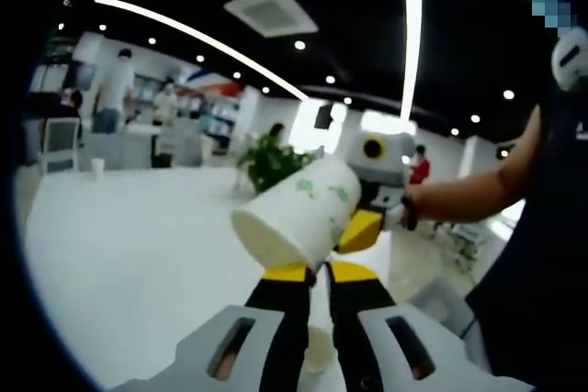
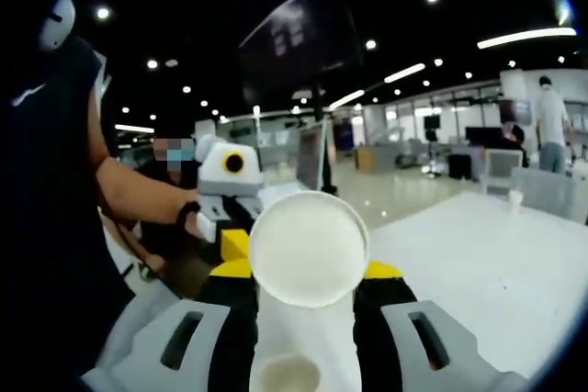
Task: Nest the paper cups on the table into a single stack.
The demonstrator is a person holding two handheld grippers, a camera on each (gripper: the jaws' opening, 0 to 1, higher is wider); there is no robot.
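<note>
A white paper cup with a green print (image 1: pixel 299 213) is held tilted in the air over the white table (image 1: pixel 138 254). In the left gripper view my left gripper (image 1: pixel 318 271) has its yellow tips pinched together on the cup's lower edge. My right gripper (image 1: pixel 366 227) comes in from the right, one yellow jaw against the cup's side and the other hidden behind it. In the right gripper view one round end of the cup (image 2: pixel 308 250) faces the camera, with my right gripper (image 2: pixel 308 270) closed around it. The left gripper (image 2: pixel 234 245) touches its left edge. Another white cup (image 1: pixel 317 351) shows low between the left jaws.
A small cup (image 1: pixel 96 167) stands far off on the table; in the right gripper view this small cup (image 2: pixel 516 197) is at the right. A person's bare arm (image 1: pixel 469 190) reaches to the right gripper. A potted plant (image 1: pixel 271 161) and chairs stand beyond the table.
</note>
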